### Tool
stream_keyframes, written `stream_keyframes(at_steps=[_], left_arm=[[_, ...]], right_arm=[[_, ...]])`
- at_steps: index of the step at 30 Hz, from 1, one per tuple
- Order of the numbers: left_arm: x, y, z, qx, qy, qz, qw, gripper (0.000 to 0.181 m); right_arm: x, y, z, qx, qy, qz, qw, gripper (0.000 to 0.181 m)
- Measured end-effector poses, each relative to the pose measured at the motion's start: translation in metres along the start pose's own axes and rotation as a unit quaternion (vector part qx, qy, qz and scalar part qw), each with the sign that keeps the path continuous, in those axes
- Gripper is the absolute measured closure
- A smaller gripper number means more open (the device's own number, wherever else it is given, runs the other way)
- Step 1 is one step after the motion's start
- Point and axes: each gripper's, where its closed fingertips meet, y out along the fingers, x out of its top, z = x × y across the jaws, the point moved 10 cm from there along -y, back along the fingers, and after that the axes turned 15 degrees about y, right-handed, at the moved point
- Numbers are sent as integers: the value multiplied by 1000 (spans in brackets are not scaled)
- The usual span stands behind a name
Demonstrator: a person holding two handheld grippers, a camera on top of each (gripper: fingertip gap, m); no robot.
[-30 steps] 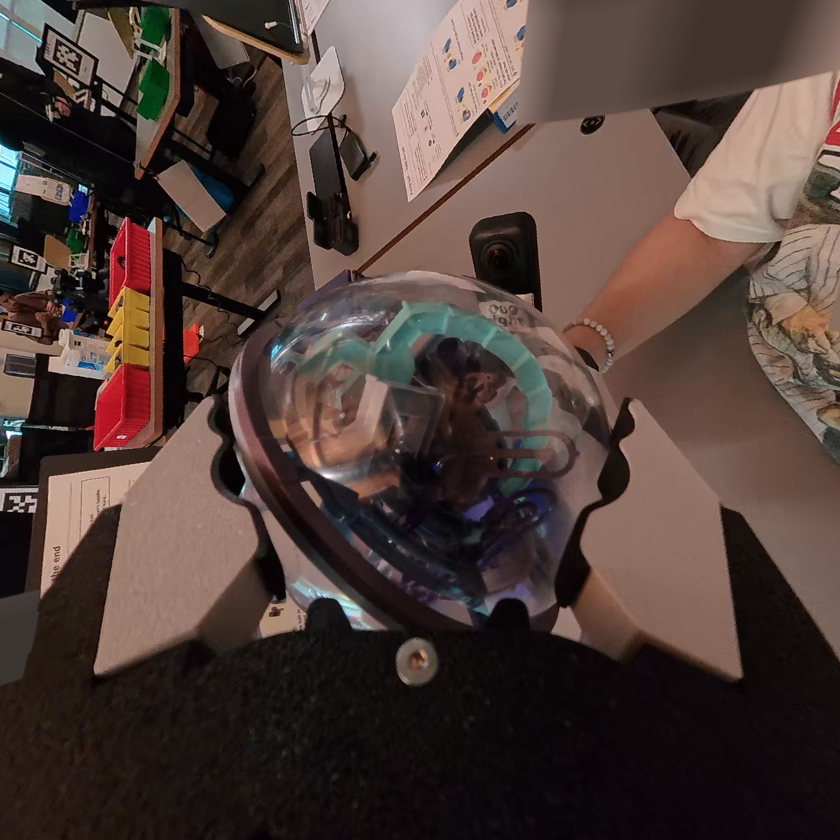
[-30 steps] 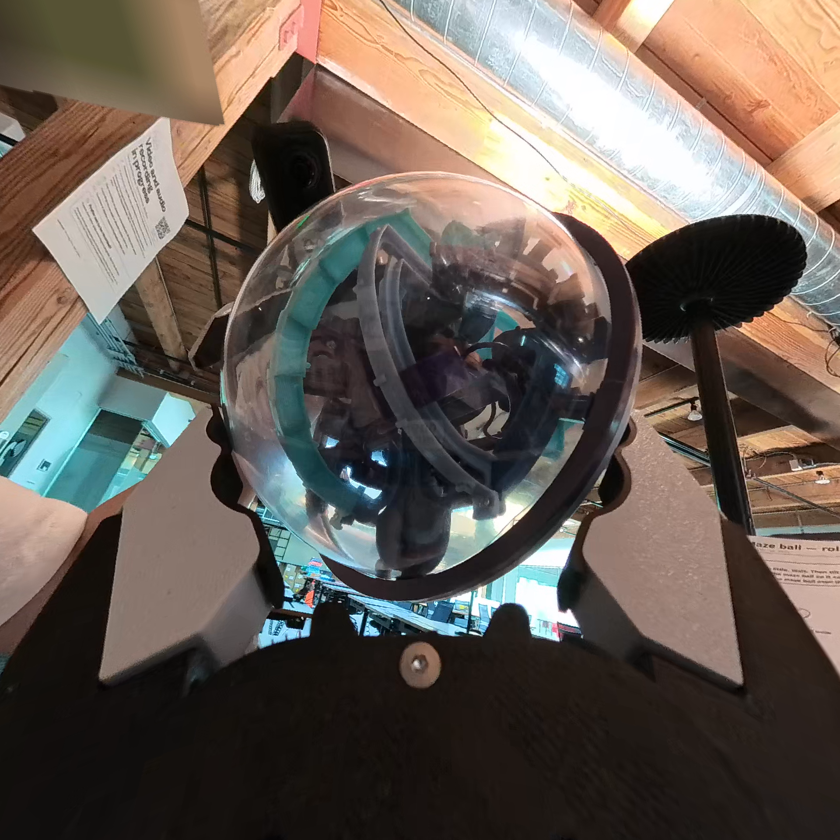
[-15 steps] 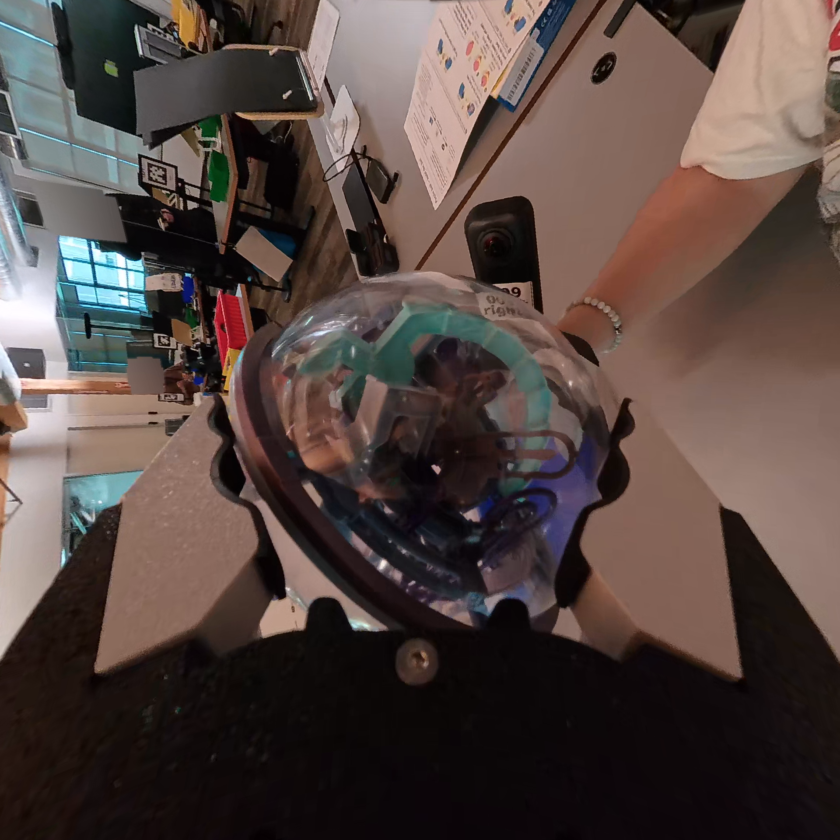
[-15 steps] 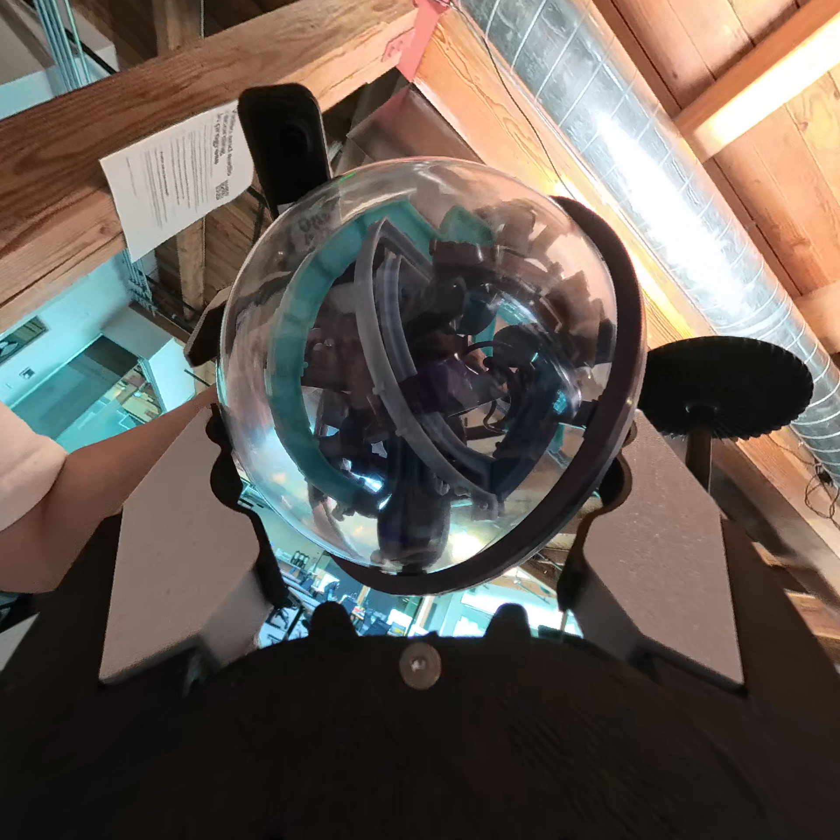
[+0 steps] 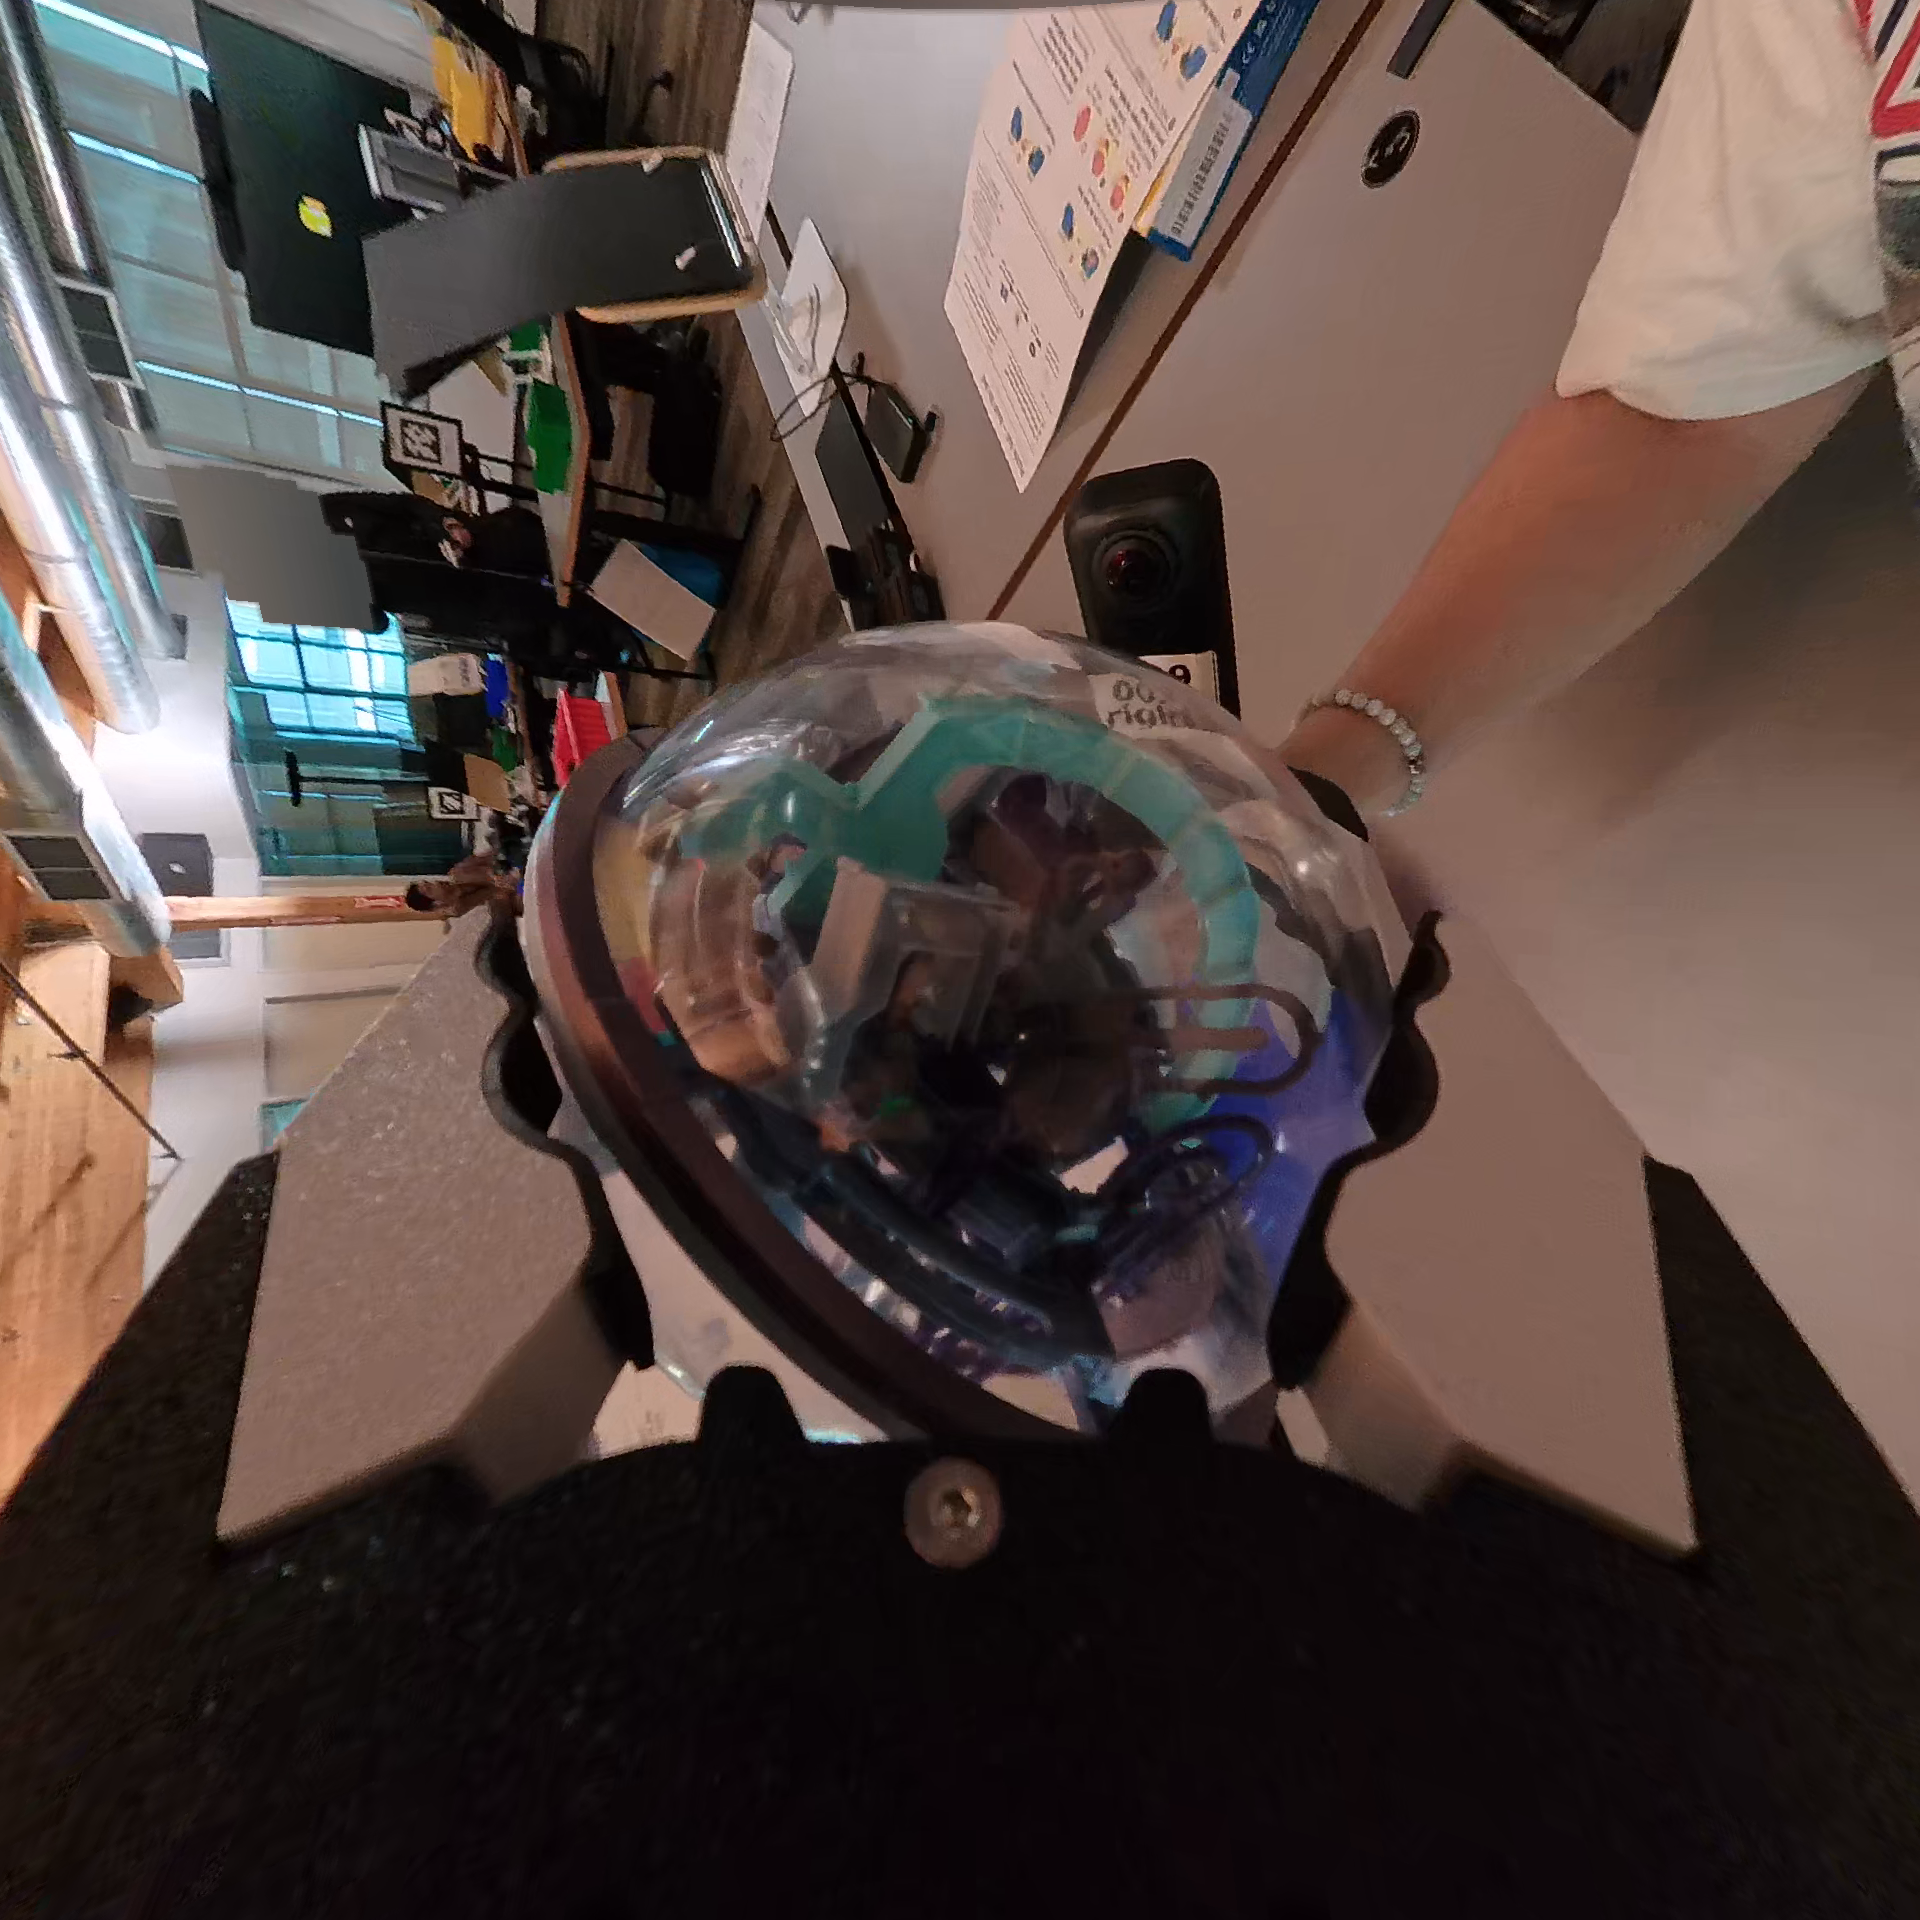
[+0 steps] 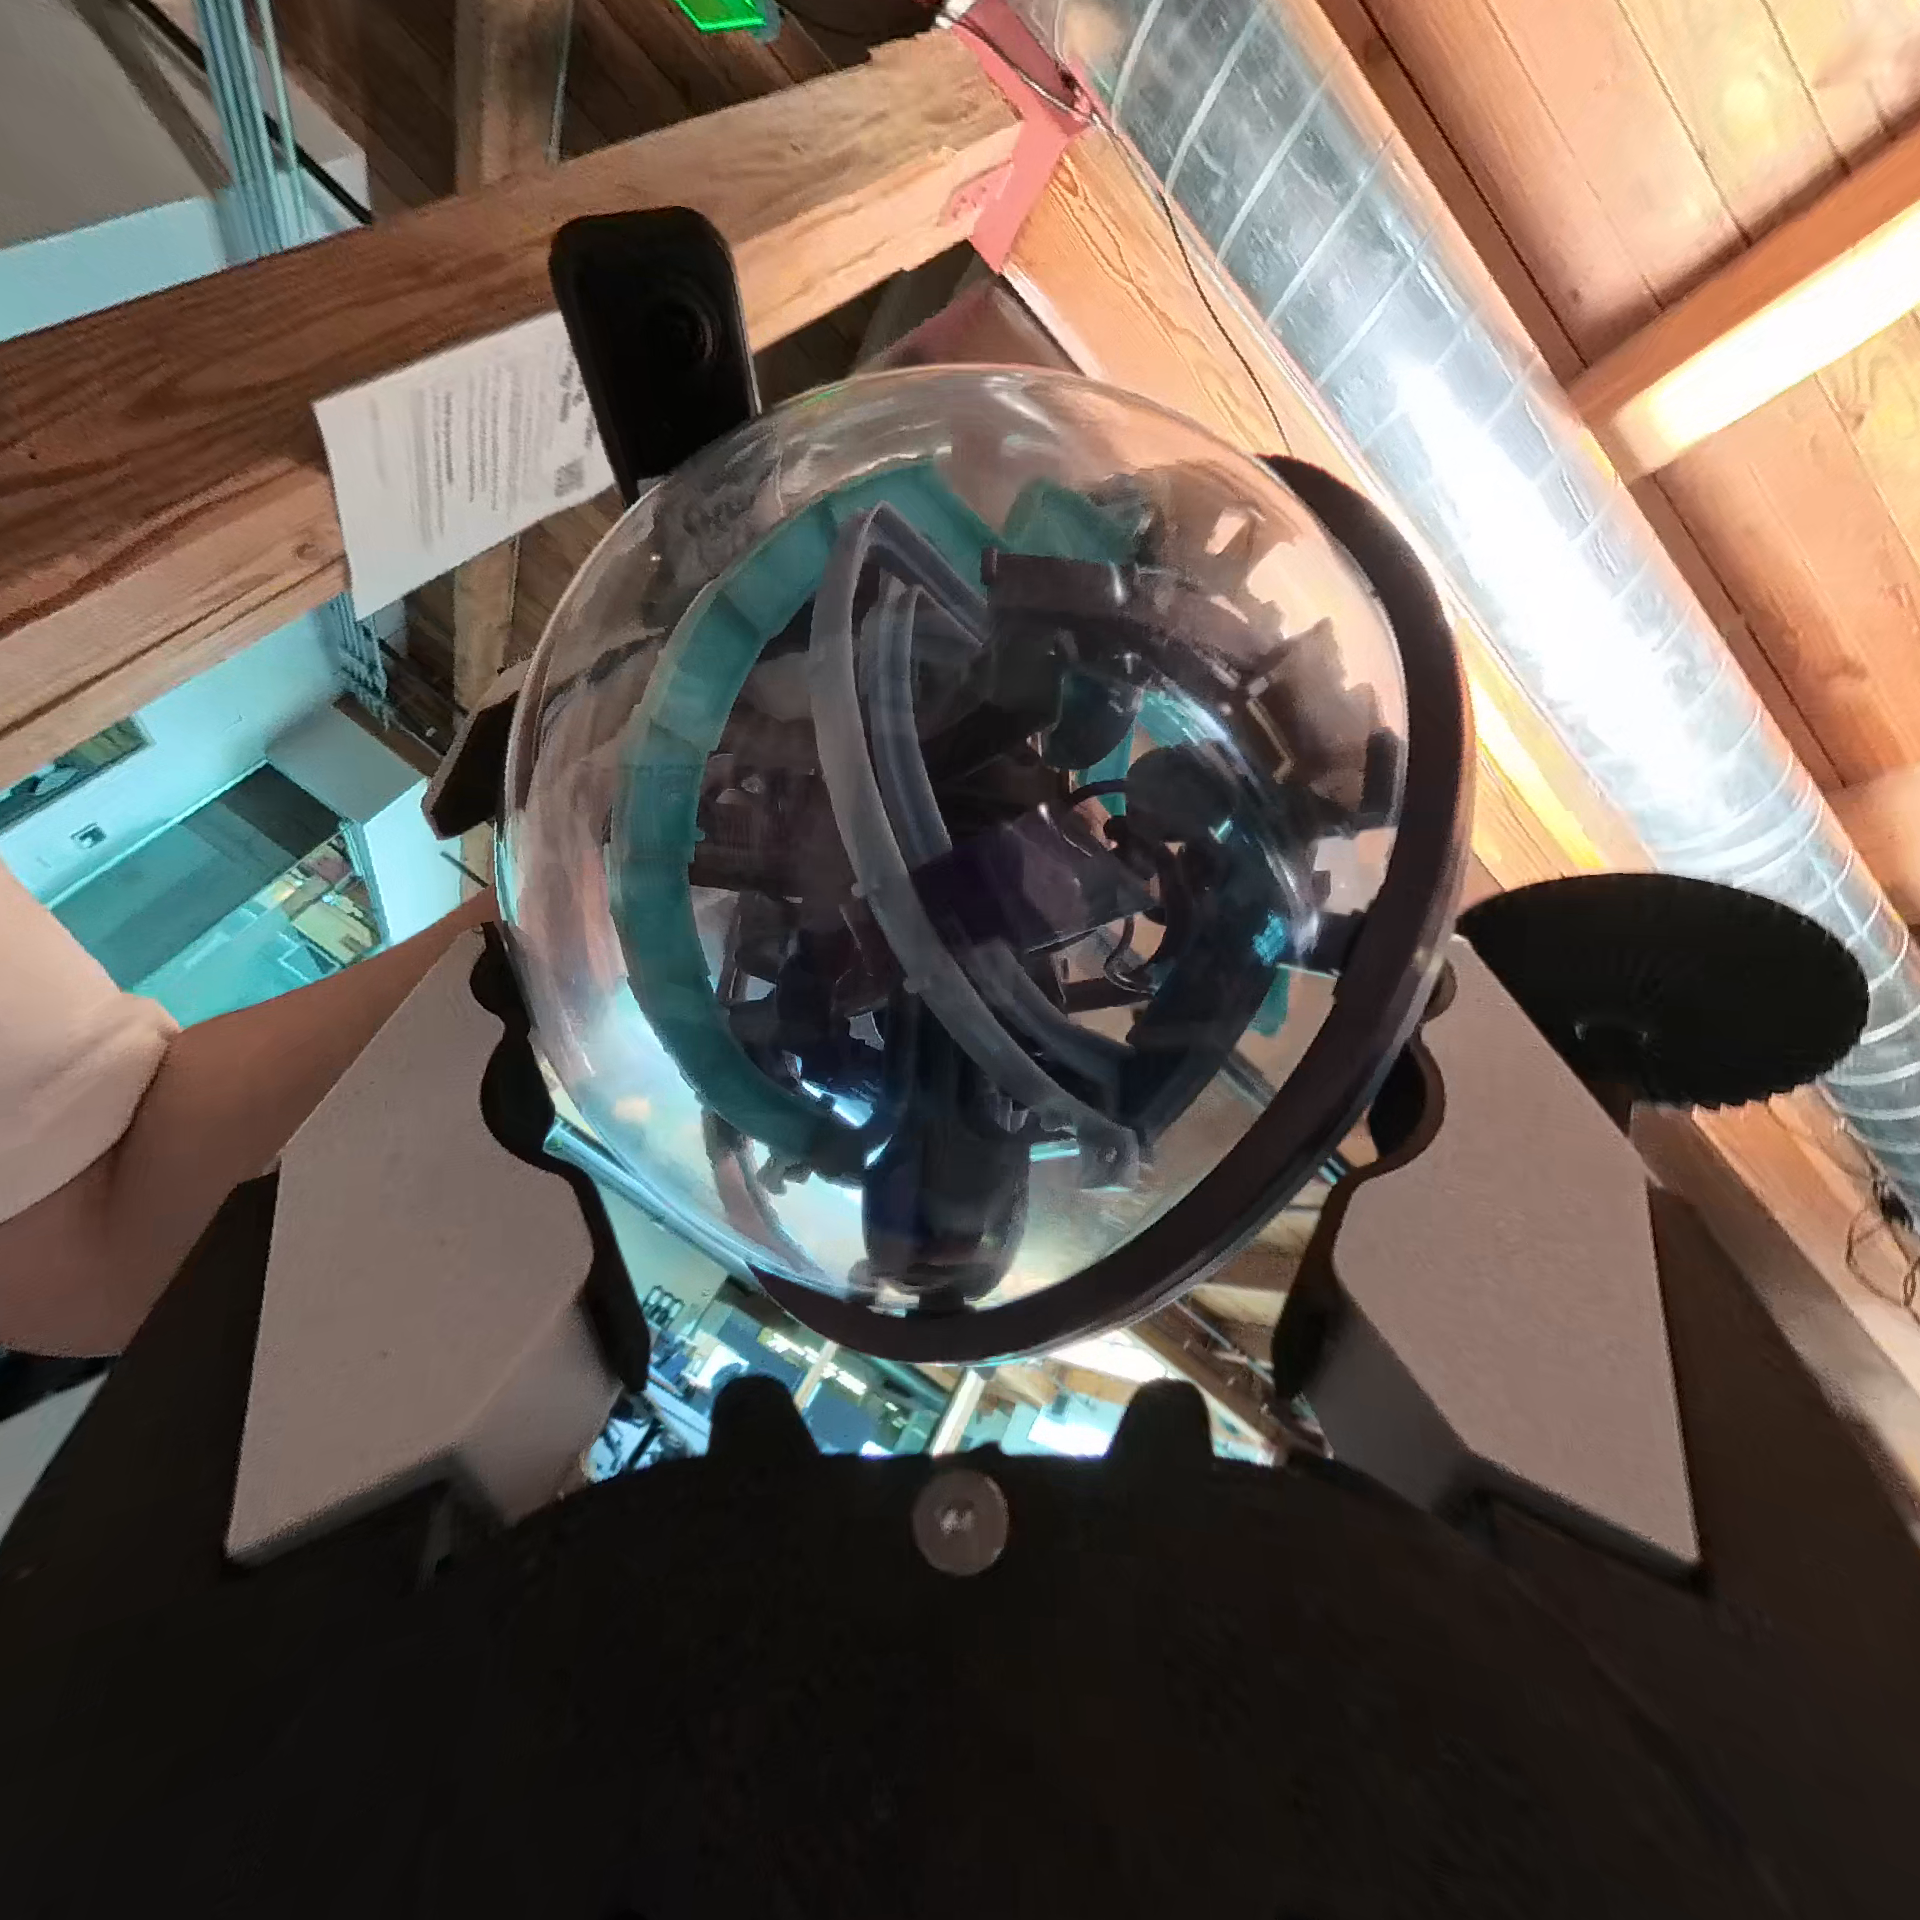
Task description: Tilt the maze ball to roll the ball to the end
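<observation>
The maze ball point(image 5: 935, 987) is a clear sphere with a dark equator ring and teal, grey and purple tracks inside. It is held in the air between both grippers. My left gripper point(image 5: 961, 966) is shut on it, one finger on each side. My right gripper point(image 6: 956, 956) is shut on the same maze ball point(image 6: 966, 831) from the opposite side and looks up at the ceiling. Each view shows the other gripper's black camera behind the sphere, in the left wrist view point(image 5: 1148, 571) and in the right wrist view point(image 6: 655, 332). I cannot make out the small rolling ball inside.
A grey table point(image 5: 1403, 416) with a printed sheet point(image 5: 1049, 260) lies behind the sphere, and a person's arm point(image 5: 1507, 582) reaches in from the right. Overhead are wooden beams point(image 6: 208, 436), a metal duct point(image 6: 1455, 520) and a black disc on a pole point(image 6: 1662, 997).
Both grippers have turned together with the maze ball still gripped. The left view now takes in more of the room. The right view has swung along the ceiling, and the disc's pole has left the frame.
</observation>
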Motion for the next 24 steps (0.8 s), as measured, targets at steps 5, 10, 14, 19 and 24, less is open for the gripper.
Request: stream_keyframes(at_steps=[5,10,14,19,24], left_arm=[[2,-4,7,16,16,11,1000,26],[1,-8,9,22,7,2,1000,27],[-23,-4,15,-8,-96,-3,995,27],[-92,12,4,-43,-305,-59,949,27],[-97,14,-11,-50,-296,-66,952,27]], right_arm=[[6,9,-9,20,-13,8,1000,23],[9,13,-9,23,-11,1,1000,23],[-6,9,-11,-21,81,10,996,23],[-35,-7,-15,-130,233,38,963,24],[-41,-15,-7,-138,208,51,967,23]])
